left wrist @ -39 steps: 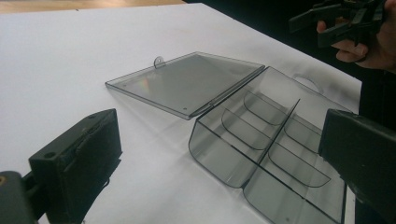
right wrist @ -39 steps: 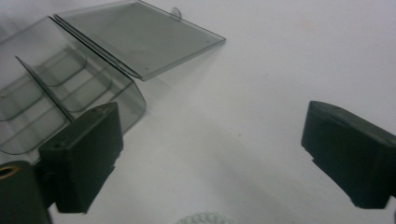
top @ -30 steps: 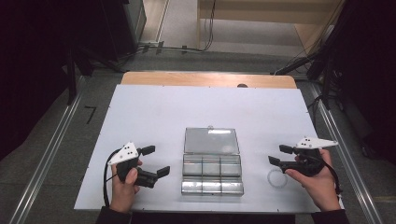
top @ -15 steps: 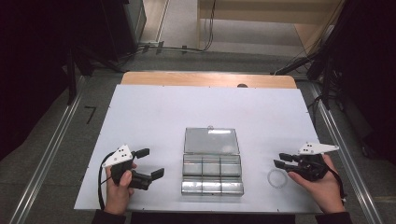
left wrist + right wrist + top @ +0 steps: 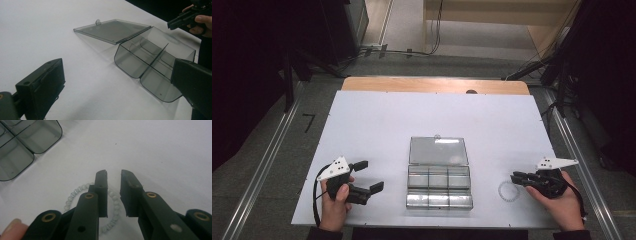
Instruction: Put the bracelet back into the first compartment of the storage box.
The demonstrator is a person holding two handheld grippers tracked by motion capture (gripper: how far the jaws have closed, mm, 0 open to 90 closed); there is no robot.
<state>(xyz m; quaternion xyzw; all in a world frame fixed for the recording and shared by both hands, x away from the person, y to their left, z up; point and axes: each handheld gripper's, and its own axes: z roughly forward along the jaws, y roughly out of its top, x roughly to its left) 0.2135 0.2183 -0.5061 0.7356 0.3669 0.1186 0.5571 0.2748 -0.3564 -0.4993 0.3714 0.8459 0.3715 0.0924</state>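
Bracelet (image 5: 110, 202) of pale beads lay on the white counter (image 5: 377, 125) at three o'clock of the open compartment box (image 5: 439, 186), and your right claw (image 5: 515, 177) hovered over it, jaws just narrowing with a small gap and nothing gripped. Your left claw (image 5: 371, 176) waited wide apart at the box's nine o'clock. Judging by this, you were at the pick-up step; next you needed to lower and pinch the bead strand.
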